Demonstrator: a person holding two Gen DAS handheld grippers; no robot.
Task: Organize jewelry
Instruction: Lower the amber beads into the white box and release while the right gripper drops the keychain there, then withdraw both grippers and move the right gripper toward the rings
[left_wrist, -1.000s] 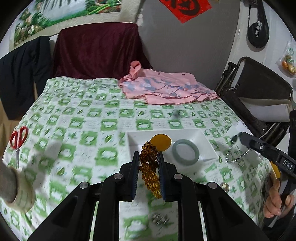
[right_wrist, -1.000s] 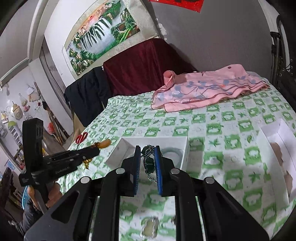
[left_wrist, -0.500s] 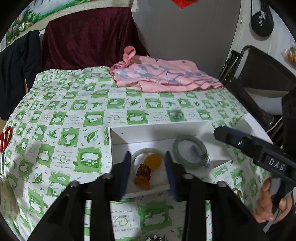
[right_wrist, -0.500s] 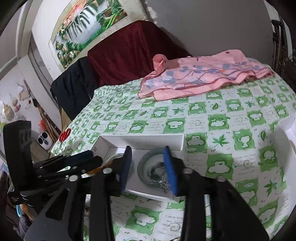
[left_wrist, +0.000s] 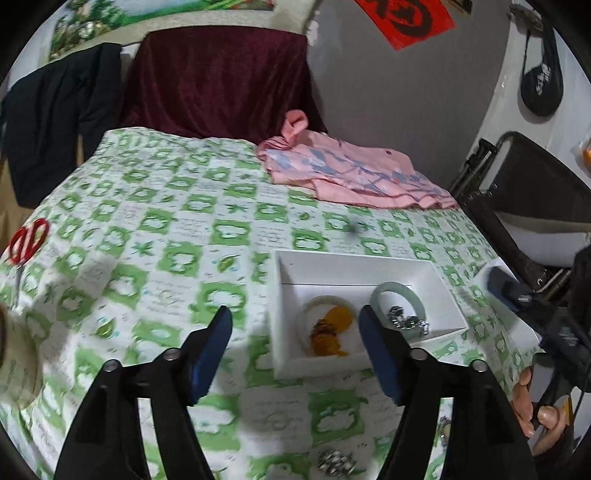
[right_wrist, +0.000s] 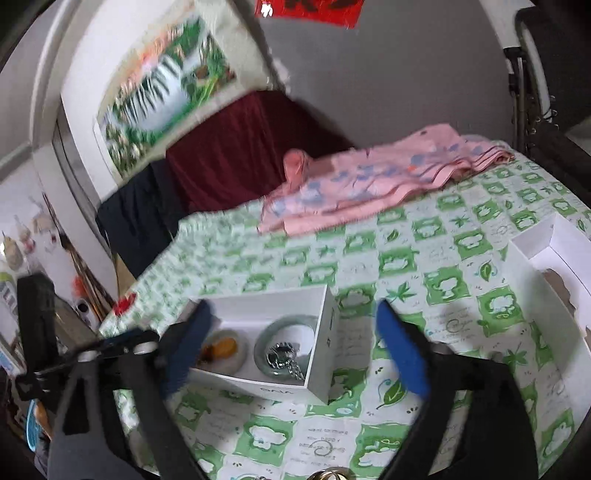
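Jewelry: amber bead bracelet (left_wrist: 327, 334) and silver chain (left_wrist: 408, 322) now lie inside the white rectangular cardboard box (left_wrist: 354, 264) on the worktop.
Change: we see both released a moment ago.
Left hand-held gripper (left_wrist: 295, 350): wide, empty.
Right hand-held gripper (right_wrist: 295, 350): wide, empty.
Meaning: we judge two pieces stowed; the loose metal piece (left_wrist: 334, 461) remains.

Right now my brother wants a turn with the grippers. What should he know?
Left hand-held gripper: open, holding nothing.
Right hand-held gripper: open, holding nothing.
In the white box: amber bead bracelet inside a pale bangle, silver chain on the green bangle.
Left: a silver piece on the tablecloth near you; another shows at the right wrist view's bottom edge.
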